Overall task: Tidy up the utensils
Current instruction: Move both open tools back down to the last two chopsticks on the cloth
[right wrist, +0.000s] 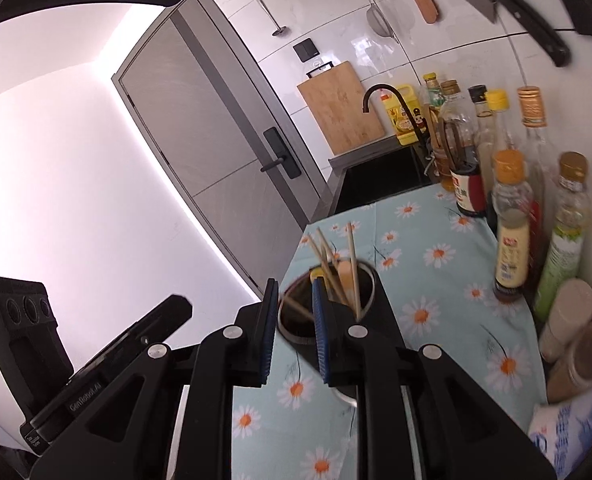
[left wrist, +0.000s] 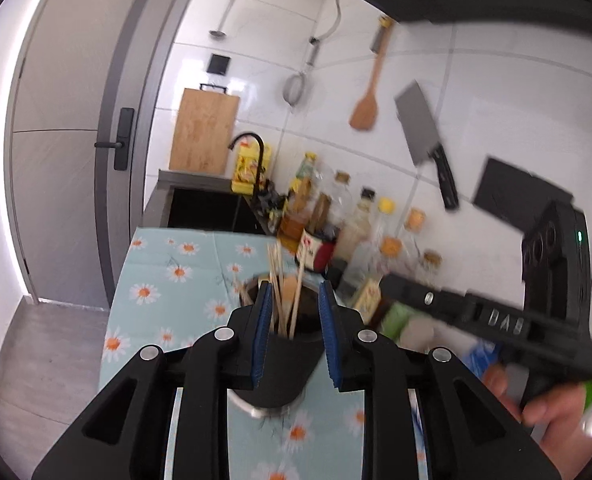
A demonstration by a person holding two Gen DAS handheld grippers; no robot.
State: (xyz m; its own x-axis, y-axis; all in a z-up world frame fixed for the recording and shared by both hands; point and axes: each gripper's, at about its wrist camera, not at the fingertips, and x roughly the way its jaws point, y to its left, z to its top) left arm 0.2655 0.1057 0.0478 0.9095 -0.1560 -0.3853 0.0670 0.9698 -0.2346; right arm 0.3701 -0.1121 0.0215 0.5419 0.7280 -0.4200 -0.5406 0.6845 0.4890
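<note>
- Two grippers, both empty: our left gripper (left wrist: 296,336) stands wide either side of the utensil holder (left wrist: 280,364) at lower centre; our right gripper (right wrist: 294,334) is narrower, jaws apart, nothing between them.
- One holder on the daisy cloth (right wrist: 428,280), centre of frame, carrying chopsticks (right wrist: 332,264) and a wooden spoon (left wrist: 287,294).
- Step, as we judge: contents look gathered, with no loose utensils seen.
- Next: closing squarely on the holder's wall without tipping it.

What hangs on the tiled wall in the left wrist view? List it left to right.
Ladle → black wall switch → wire strainer → wooden spatula → cleaver.
</note>
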